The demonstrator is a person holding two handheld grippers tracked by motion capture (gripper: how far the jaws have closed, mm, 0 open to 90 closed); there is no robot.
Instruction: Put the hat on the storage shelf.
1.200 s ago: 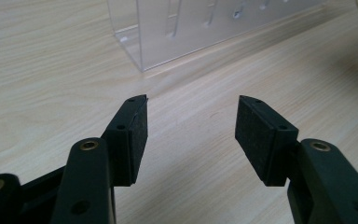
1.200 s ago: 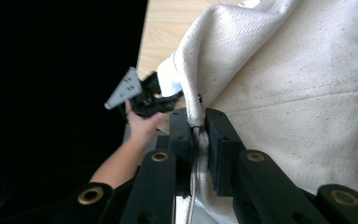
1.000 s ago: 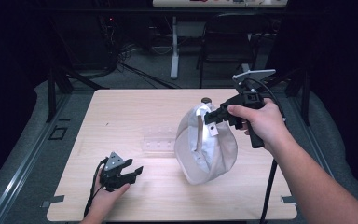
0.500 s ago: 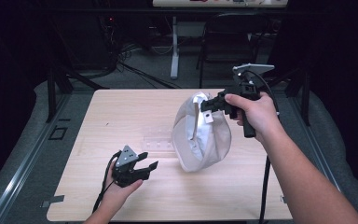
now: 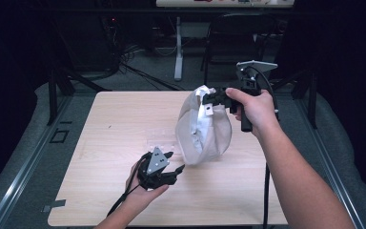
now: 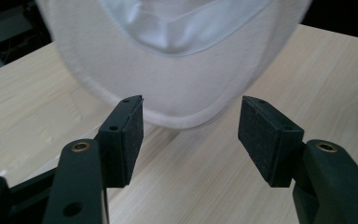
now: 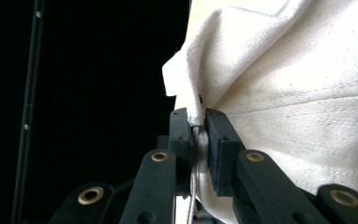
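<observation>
A white cloth bag [image 5: 204, 126] hangs above the wooden table [image 5: 105, 119], held up by its top edge. My right gripper [image 5: 212, 100] is shut on that edge, and in the right gripper view the cream fabric [image 7: 284, 93] is pinched between the two jaws of my right gripper [image 7: 198, 135]. My left gripper [image 5: 174, 163] is open, low over the table just left of and below the bag's bottom. In the left gripper view the bag's rounded bottom [image 6: 177, 93] hangs just beyond the tips of my left gripper [image 6: 190, 128], apart from them.
A clear plastic item [image 5: 159, 142] lies flat on the table, left of the bag. Dark floor, cables and a chair base lie beyond the table's far edge. A metal rail [image 5: 24, 167] runs along the left side.
My right gripper has lifted the bag higher and slightly back. My left gripper has moved right and forward toward the bag's bottom, staying open.
</observation>
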